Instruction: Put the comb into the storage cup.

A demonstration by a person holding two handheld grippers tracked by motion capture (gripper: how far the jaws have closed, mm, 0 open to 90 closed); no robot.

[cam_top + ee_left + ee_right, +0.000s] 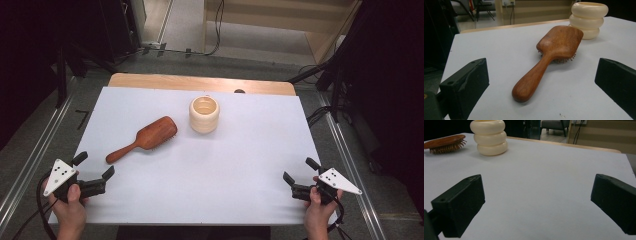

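One hairbrush [145, 138], wooden, lies bristles down on the white table sheet [225, 170], left of centre. Its paddle head points to the far right and its handle to the near left, toward the left gripper [95, 166]. In the left gripper view the rounded handle end [522, 91] sits between the two black jaws but ahead of them, not touched.

One cup [204, 114], cream-coloured with three stacked rounded rings, stands upright just beyond the brush head, on the far side of centre. It stays close beside the brush head; whether the two touch cannot be told.

Left gripper: held in the person's left hand [70, 210] at the near left corner of the sheet, jaws spread wide apart, nothing between the pads.

Right gripper [300, 170]: held in the person's right hand [317, 210] at the near right edge, well apart from brush and cup, jaws likewise spread wide and empty. Its own view looks across bare sheet toward the cup and brush head at the far left.

One wooden tabletop edge [200, 82] shows past the far side of the sheet. Grey floor [30, 145] with metal rails flanks the table on both sides.
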